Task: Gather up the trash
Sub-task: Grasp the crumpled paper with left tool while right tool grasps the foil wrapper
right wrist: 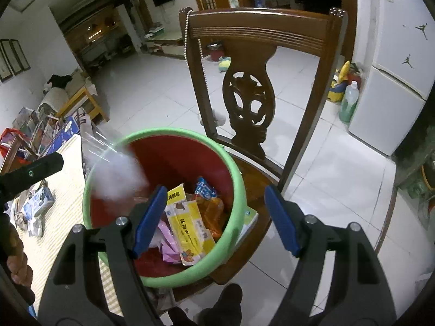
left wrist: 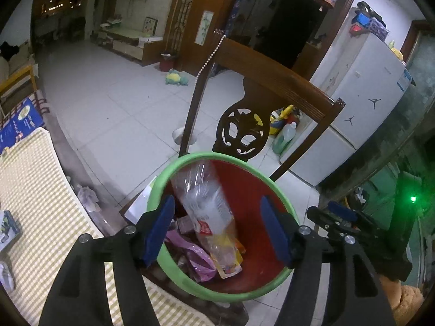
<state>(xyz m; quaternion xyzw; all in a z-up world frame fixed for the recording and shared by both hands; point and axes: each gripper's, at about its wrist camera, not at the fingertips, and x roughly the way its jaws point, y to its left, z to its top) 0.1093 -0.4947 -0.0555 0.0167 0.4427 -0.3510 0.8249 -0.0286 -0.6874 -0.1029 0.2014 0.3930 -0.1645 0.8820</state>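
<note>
A red bin with a green rim (left wrist: 163, 182) (right wrist: 239, 184) stands on a wooden chair seat. A clear plastic bottle (left wrist: 204, 203) leans inside it, between my left gripper's (left wrist: 217, 231) fingers without touching either blue pad; that gripper is open above the bin. In the right wrist view the bottle (right wrist: 117, 168) is a blur at the bin's left rim. My right gripper (right wrist: 216, 217) is open over the bin with nothing in it. Below it lie a yellow wrapper (right wrist: 190, 228), a pink wrapper (right wrist: 168, 244) and a blue packet (right wrist: 205, 188). A blue-and-white packet (right wrist: 38, 203) lies on the table.
The carved chair back (left wrist: 272, 81) (right wrist: 258, 27) rises just behind the bin. A table with a yellow-checked cloth (left wrist: 32, 190) (right wrist: 68, 203) lies to the left. A white fridge (left wrist: 367, 95) and a green bottle (left wrist: 284, 137) stand at the right. A person's hand (right wrist: 16, 258) is at the left edge.
</note>
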